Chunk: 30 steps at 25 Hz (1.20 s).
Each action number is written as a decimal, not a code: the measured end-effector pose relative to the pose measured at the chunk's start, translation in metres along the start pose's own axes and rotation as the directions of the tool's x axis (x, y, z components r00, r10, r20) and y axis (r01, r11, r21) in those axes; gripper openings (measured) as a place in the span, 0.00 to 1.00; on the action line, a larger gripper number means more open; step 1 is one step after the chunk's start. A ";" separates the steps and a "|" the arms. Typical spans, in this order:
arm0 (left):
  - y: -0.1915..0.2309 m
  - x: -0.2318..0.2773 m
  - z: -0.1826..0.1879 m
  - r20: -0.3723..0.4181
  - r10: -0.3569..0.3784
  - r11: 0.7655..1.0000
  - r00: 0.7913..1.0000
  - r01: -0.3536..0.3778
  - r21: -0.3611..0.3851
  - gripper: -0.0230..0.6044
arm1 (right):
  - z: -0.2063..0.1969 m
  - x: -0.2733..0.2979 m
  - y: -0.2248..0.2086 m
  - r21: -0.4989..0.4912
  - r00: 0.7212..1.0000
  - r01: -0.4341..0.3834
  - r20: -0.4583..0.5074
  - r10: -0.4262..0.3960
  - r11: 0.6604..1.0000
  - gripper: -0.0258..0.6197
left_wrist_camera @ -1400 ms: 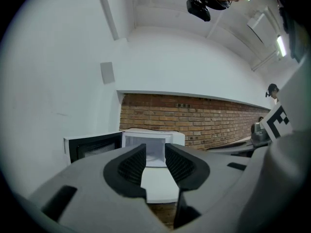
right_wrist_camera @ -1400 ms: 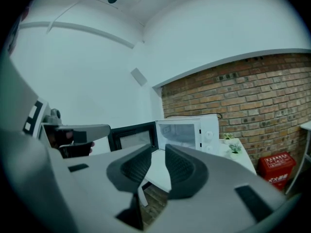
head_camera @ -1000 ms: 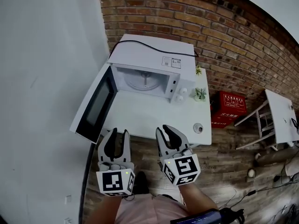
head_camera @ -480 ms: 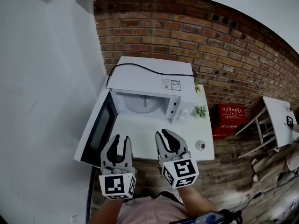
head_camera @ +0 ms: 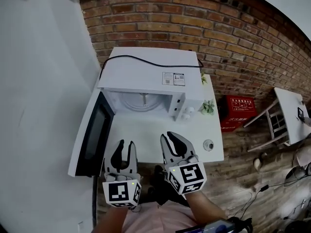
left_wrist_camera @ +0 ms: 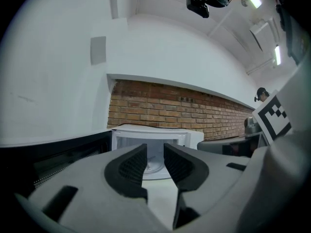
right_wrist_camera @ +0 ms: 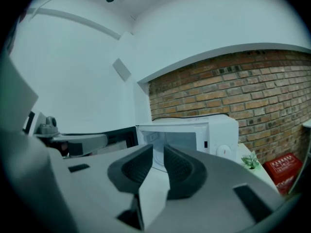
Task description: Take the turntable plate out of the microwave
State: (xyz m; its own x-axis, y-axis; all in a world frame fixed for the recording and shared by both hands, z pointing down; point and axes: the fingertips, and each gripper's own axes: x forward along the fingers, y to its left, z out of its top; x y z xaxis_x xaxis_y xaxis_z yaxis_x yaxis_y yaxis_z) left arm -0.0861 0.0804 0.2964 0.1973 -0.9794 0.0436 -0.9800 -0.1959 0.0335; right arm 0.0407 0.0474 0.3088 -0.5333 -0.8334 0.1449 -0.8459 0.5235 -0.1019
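The white microwave (head_camera: 150, 89) stands on a white table (head_camera: 146, 130) with its door (head_camera: 92, 132) swung open to the left. The glass turntable plate (head_camera: 141, 100) lies inside the cavity. My left gripper (head_camera: 125, 146) hovers over the table's front edge, open; its jaws have just been closing, with nothing between them. My right gripper (head_camera: 170, 139) is beside it, open and empty too. Both point level at the cavity, well short of it. In the left gripper view the microwave (left_wrist_camera: 155, 140) shows past the left gripper (left_wrist_camera: 154, 160); the right gripper (right_wrist_camera: 159, 160) frames the cavity (right_wrist_camera: 175, 140).
A black cable (head_camera: 146, 62) runs across the microwave's top. A small potted plant (head_camera: 208, 107) and a small round object (head_camera: 208, 145) sit on the table's right side. A red box (head_camera: 237, 111) and a white side table (head_camera: 286, 118) stand by the brick wall.
Both grippers have moved forward from the table's front edge to over it, toward the microwave. The left jaws stand a little narrower than before.
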 end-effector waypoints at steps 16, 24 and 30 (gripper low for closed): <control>0.030 0.095 -0.001 -0.014 0.072 0.997 0.997 -0.072 0.008 0.20 | 0.001 0.096 -0.033 0.021 0.995 -0.097 -0.030 0.098 0.995 0.16; 0.036 0.123 0.013 0.005 0.097 0.995 0.995 -0.097 0.022 0.20 | 0.022 0.127 -0.031 -0.001 0.985 -0.171 -0.006 0.171 0.985 0.15; 0.042 0.134 0.017 0.018 0.117 0.993 0.993 -0.118 0.022 0.19 | 0.028 0.142 -0.030 -0.010 0.980 -0.201 0.001 0.201 0.980 0.15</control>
State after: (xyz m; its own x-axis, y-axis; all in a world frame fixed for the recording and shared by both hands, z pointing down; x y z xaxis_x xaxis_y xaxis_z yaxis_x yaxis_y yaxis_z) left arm -0.1012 -0.0597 0.2864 0.0803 -0.9963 0.0296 -0.9968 -0.0802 0.0058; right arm -0.0095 -0.0911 0.3052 -0.6921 -0.7118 0.1202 -0.7218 0.6818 -0.1188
